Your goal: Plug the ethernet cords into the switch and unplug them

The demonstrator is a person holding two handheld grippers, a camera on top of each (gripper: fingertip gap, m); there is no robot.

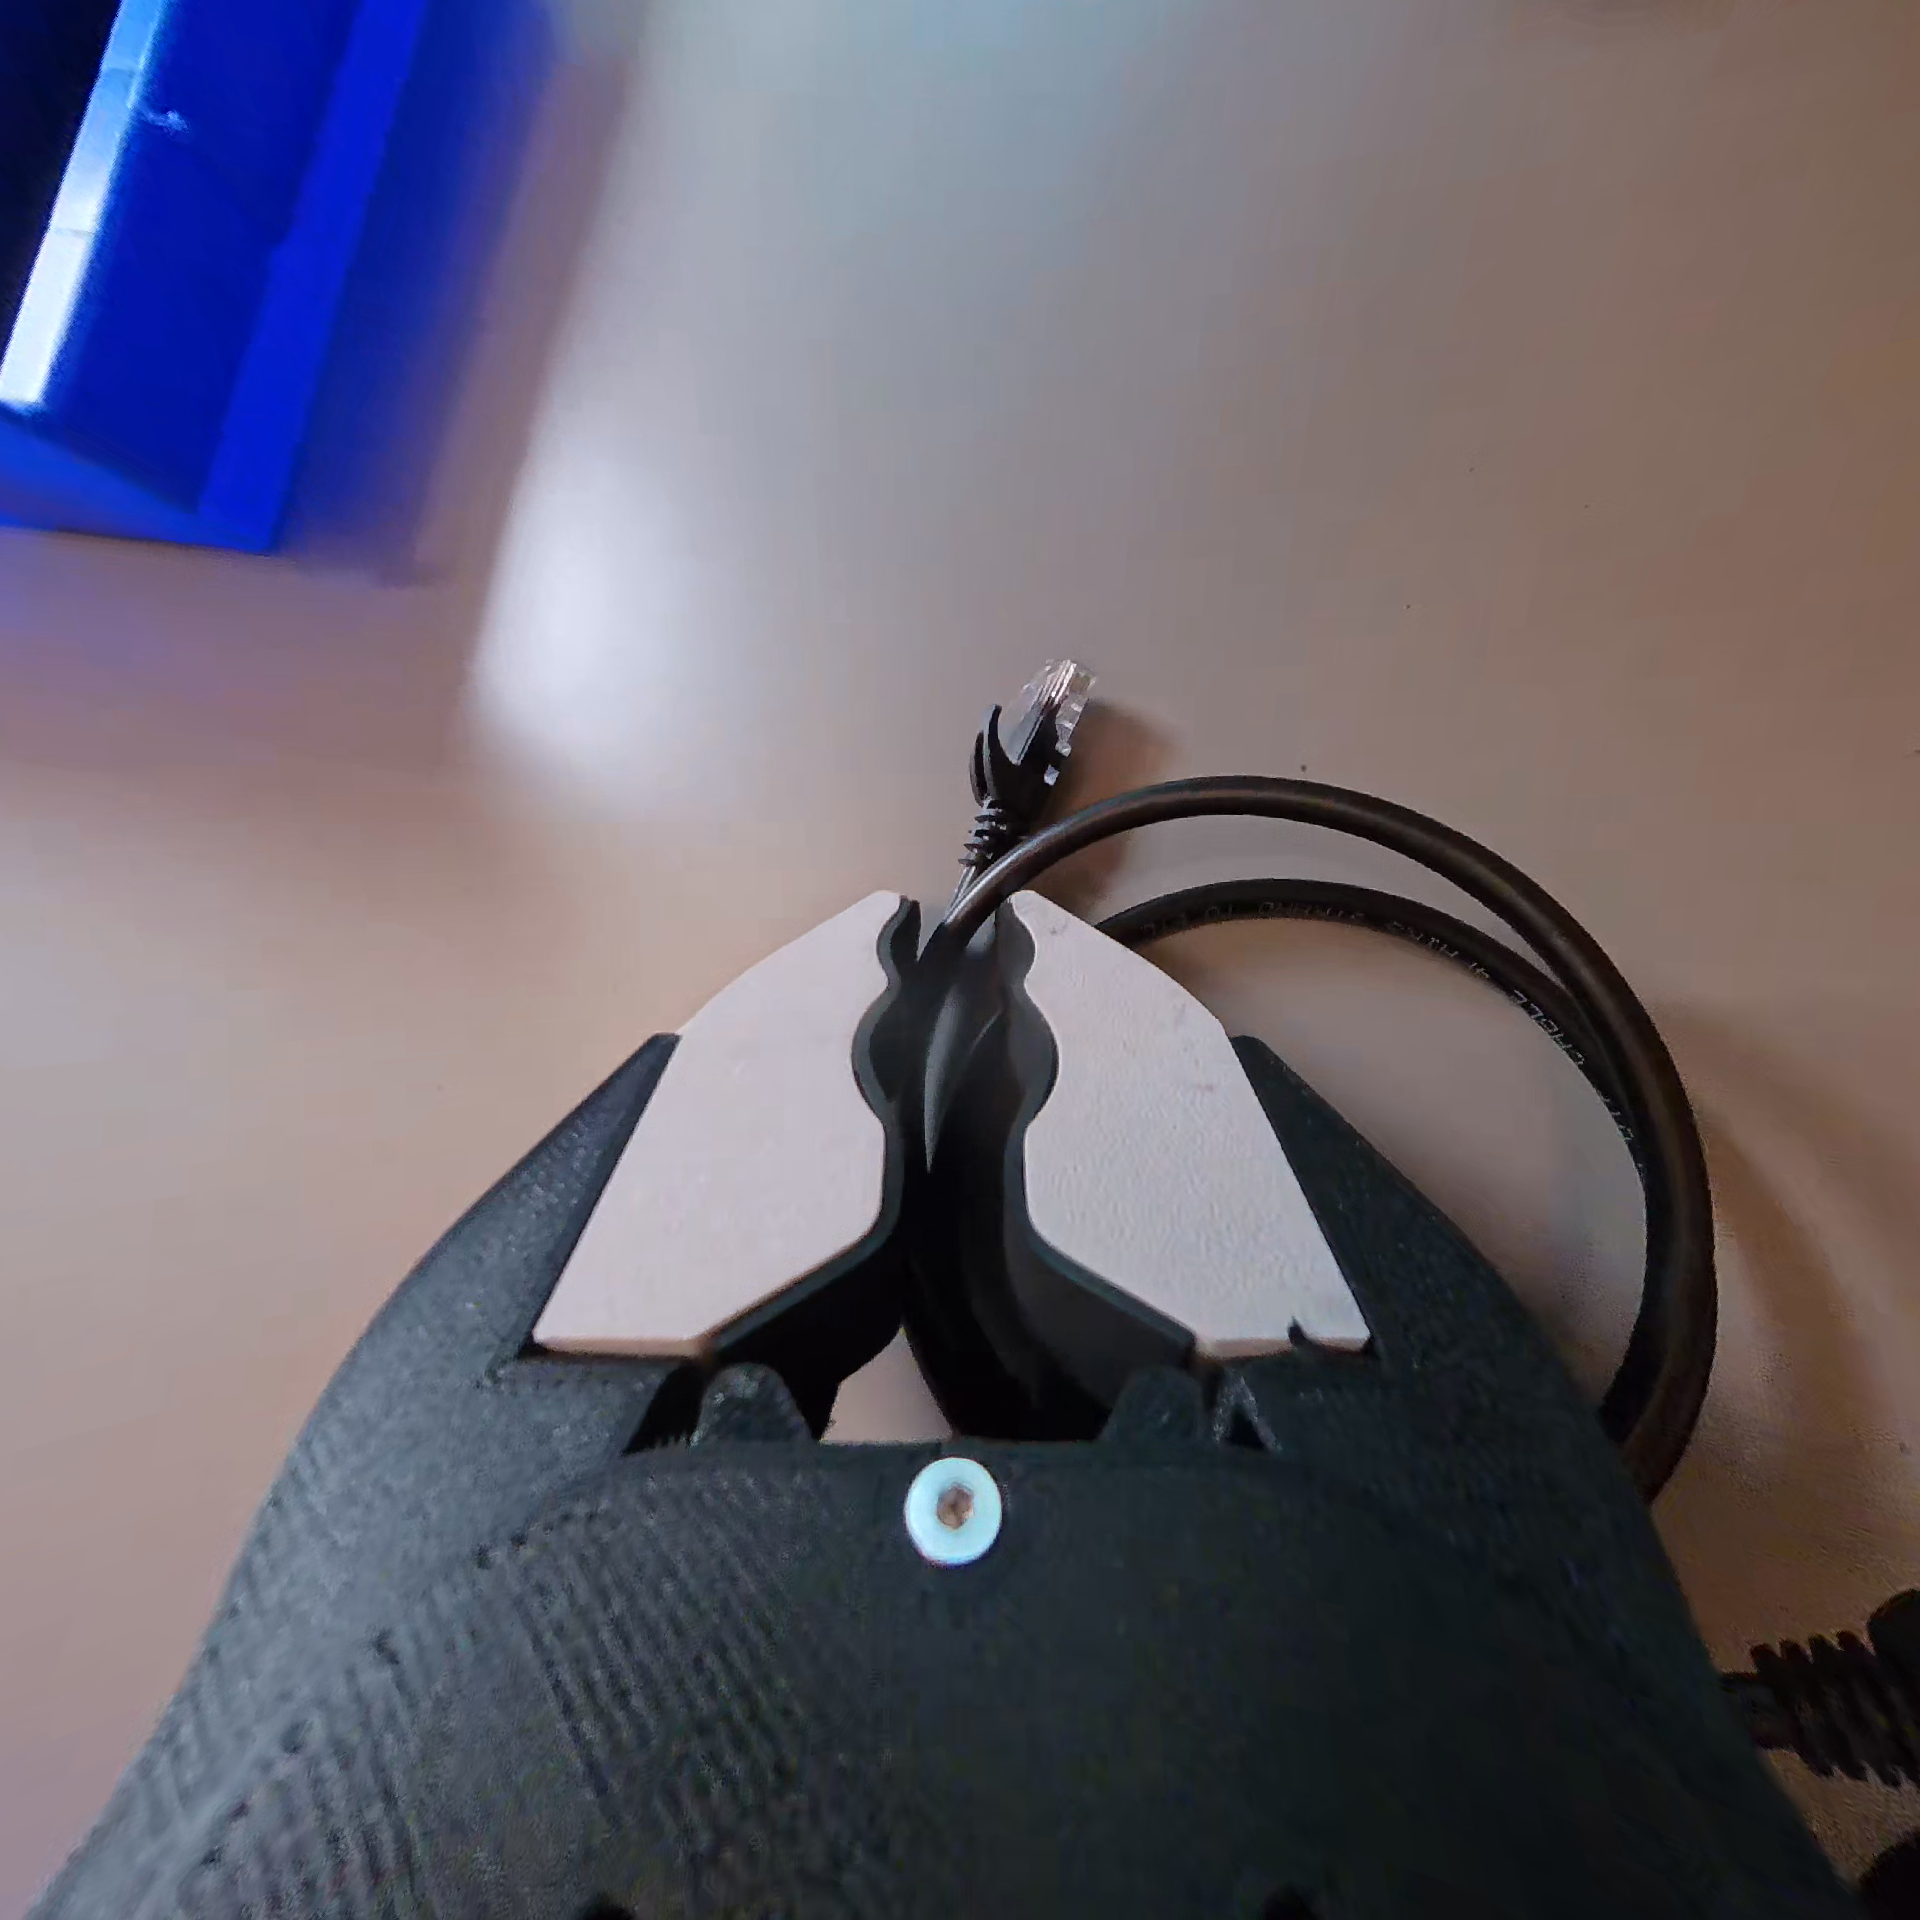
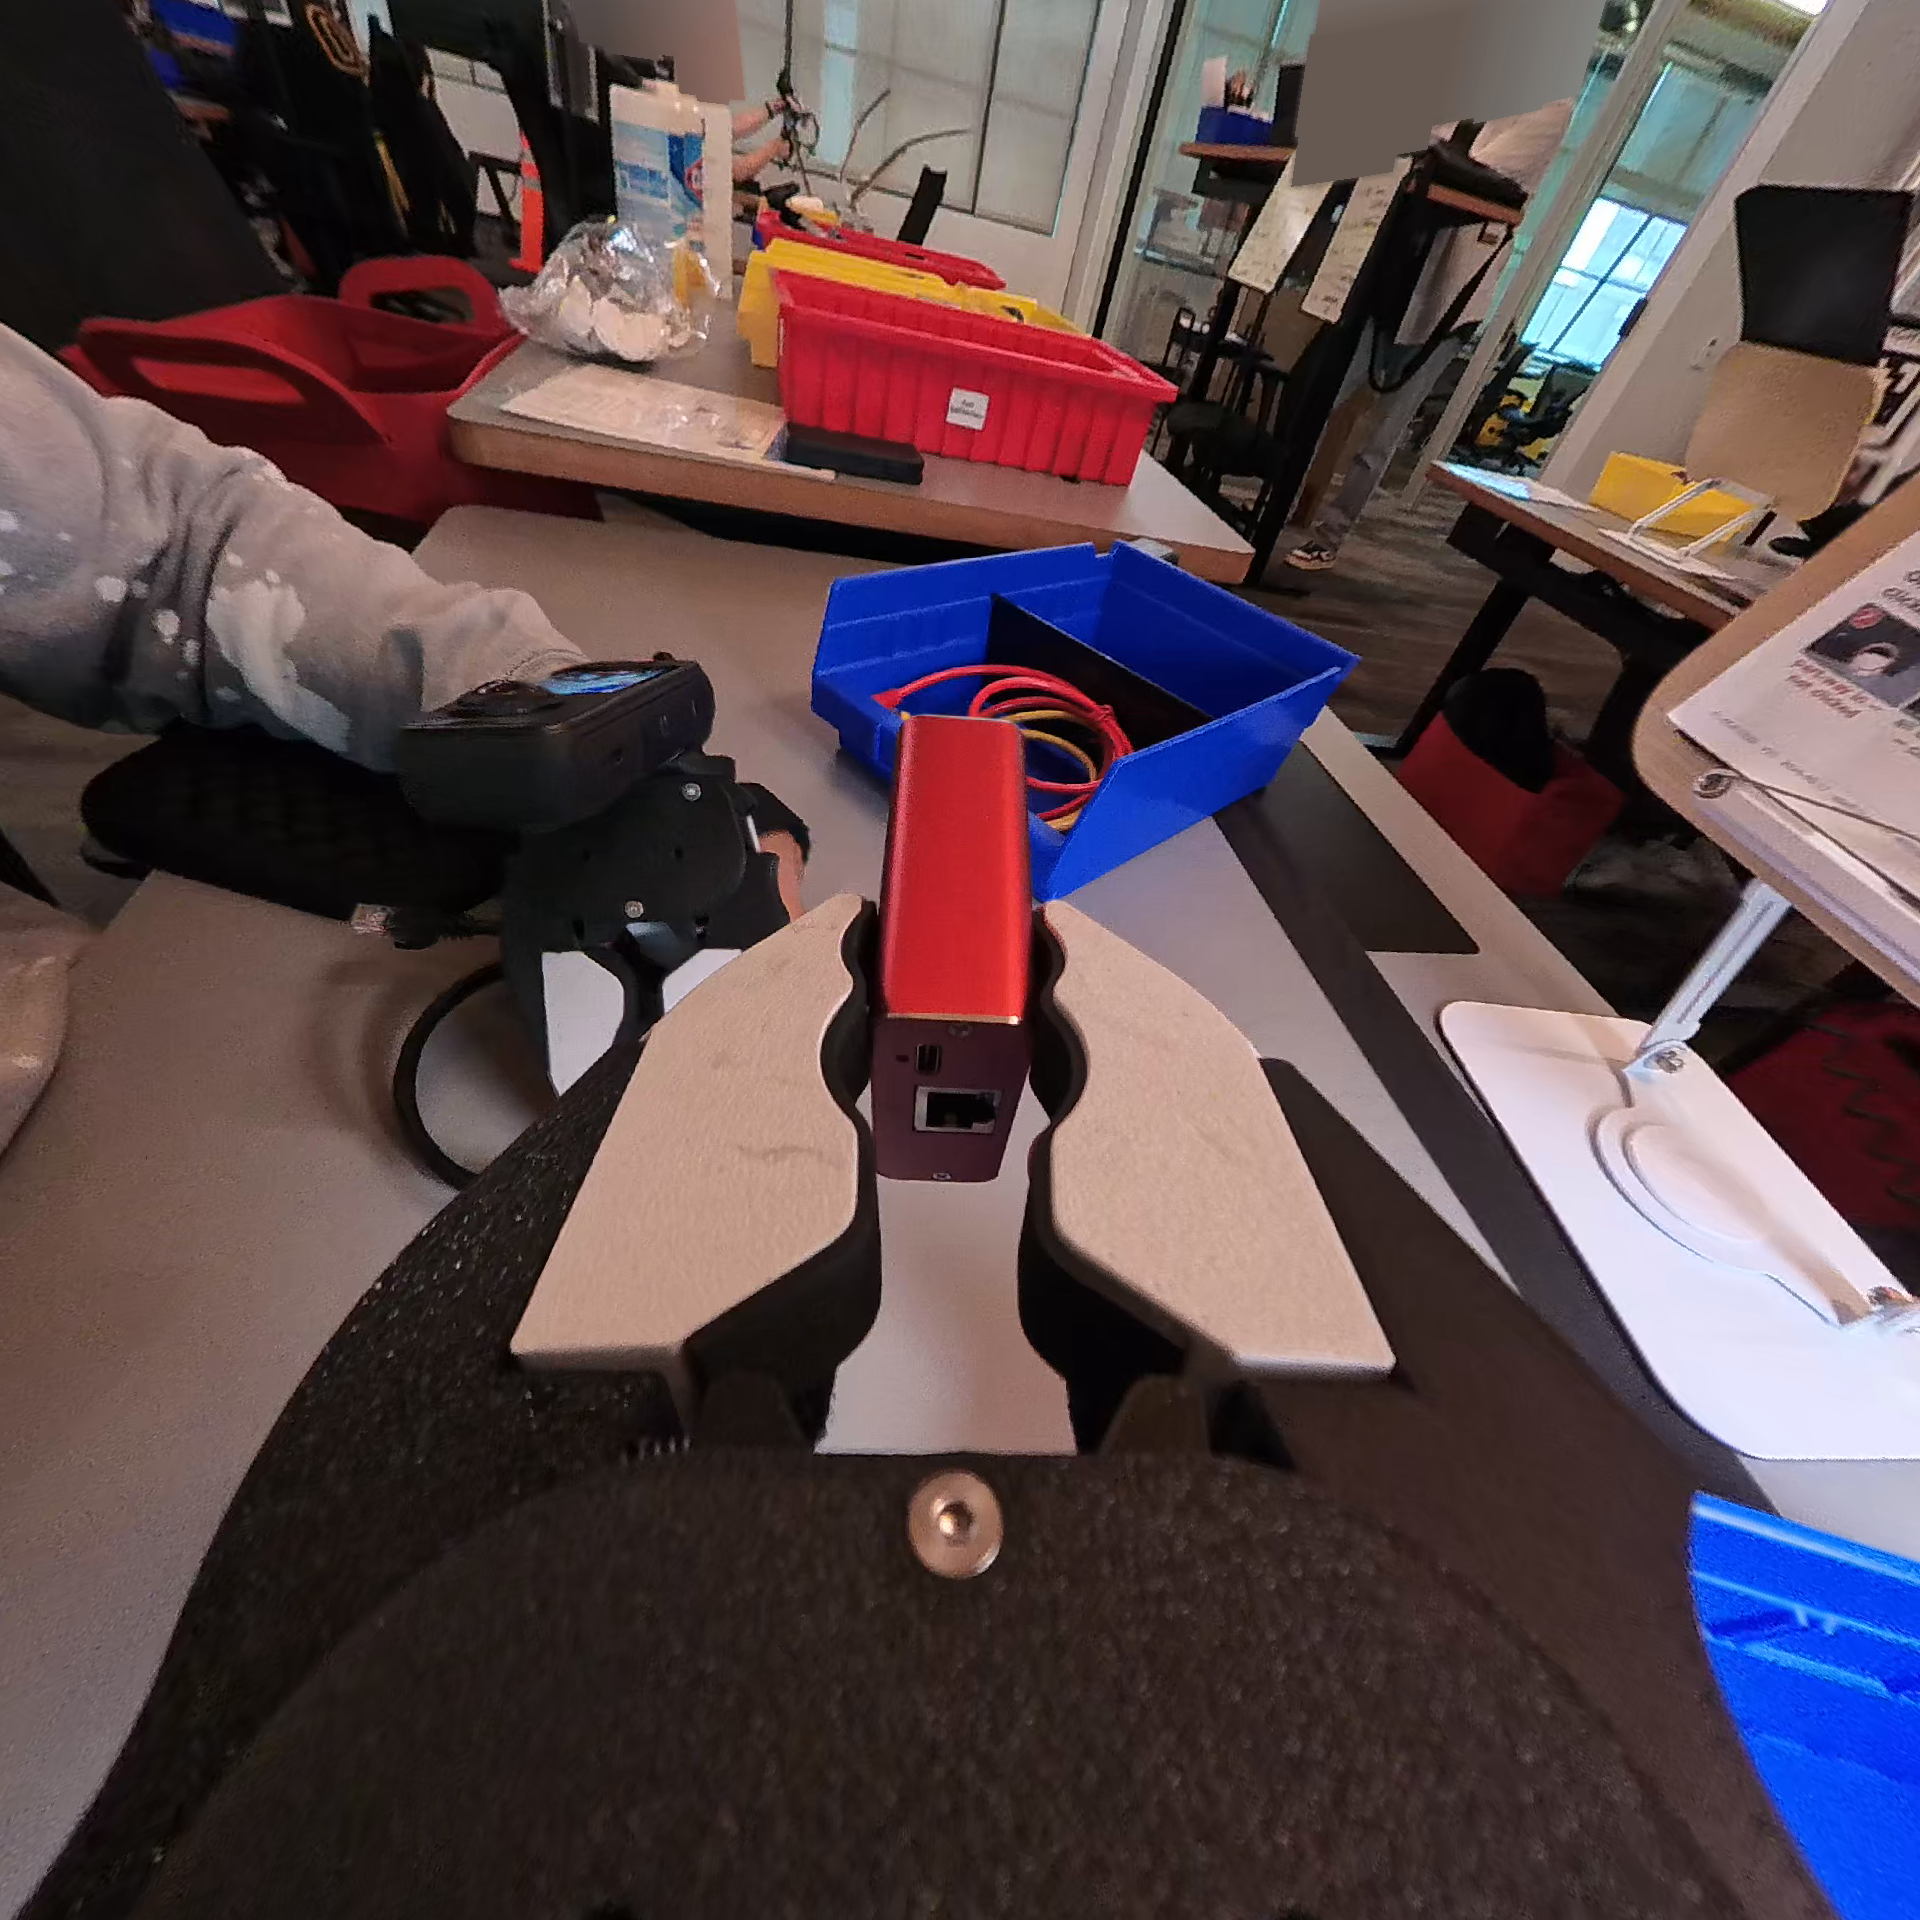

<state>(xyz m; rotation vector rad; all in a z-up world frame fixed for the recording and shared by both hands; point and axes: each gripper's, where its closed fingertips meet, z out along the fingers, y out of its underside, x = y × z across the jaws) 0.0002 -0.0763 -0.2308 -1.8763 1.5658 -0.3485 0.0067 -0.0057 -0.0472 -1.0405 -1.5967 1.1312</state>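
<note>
Left wrist view, frame centre: left gripper (image 1: 956,920) pinches the thin, floppy black ethernet cord (image 1: 1351,821) behind its clear plastic plug (image 1: 1049,707); grasping the stiffer boot seems wiser. Right gripper (image 2: 951,935) clamps the rigid red metal switch (image 2: 956,883).

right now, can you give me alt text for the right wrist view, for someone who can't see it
The right gripper is shut on a red switch over a grey table, an empty port facing the camera. Behind it, a blue bin holds coiled red and yellow cords; to the left, the left gripper reaches down to the table.
</note>
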